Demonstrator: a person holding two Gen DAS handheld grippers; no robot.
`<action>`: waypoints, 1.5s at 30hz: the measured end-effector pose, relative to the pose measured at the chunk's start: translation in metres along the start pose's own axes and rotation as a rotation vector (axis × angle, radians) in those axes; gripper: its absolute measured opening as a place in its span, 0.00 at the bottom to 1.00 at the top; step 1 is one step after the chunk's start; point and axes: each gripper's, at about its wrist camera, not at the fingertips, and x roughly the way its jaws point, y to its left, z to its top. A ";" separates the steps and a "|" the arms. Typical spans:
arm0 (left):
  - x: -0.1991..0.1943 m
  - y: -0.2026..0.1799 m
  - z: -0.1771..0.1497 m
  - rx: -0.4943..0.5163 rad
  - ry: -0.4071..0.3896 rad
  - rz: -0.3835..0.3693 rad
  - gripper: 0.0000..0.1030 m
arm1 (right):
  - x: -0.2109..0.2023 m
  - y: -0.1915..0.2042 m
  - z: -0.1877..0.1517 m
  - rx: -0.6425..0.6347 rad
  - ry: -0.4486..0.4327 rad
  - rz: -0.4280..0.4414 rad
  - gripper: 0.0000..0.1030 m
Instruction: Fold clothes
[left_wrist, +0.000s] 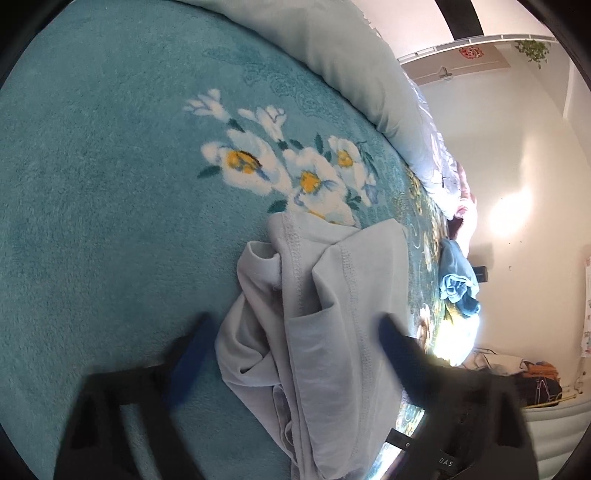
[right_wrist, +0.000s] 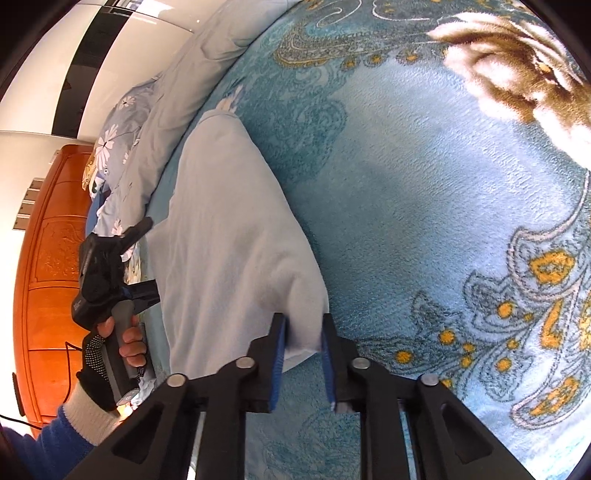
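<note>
A pale grey garment lies bunched and partly folded on the teal flowered blanket. My left gripper is open wide, one finger on each side of the garment's rumpled end. In the right wrist view the same garment stretches away as a long folded strip over the blanket. My right gripper has its blue pads closed on the strip's near corner. The left gripper shows at the strip's left edge, held by a gloved hand.
A pale quilt is heaped along the far side of the bed, with a floral-print cover beside it. A blue garment lies at the bed's edge. An orange wooden panel stands past the bed.
</note>
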 end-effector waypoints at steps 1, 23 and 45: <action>0.002 0.001 -0.001 -0.010 0.001 0.012 0.54 | 0.000 0.001 0.001 -0.006 0.005 0.005 0.16; -0.033 -0.040 -0.053 -0.216 -0.296 0.043 0.08 | 0.002 0.060 0.146 -0.566 0.351 0.049 0.10; -0.032 -0.054 -0.123 -0.317 -0.408 0.074 0.04 | 0.070 0.103 0.265 -1.105 0.626 -0.045 0.14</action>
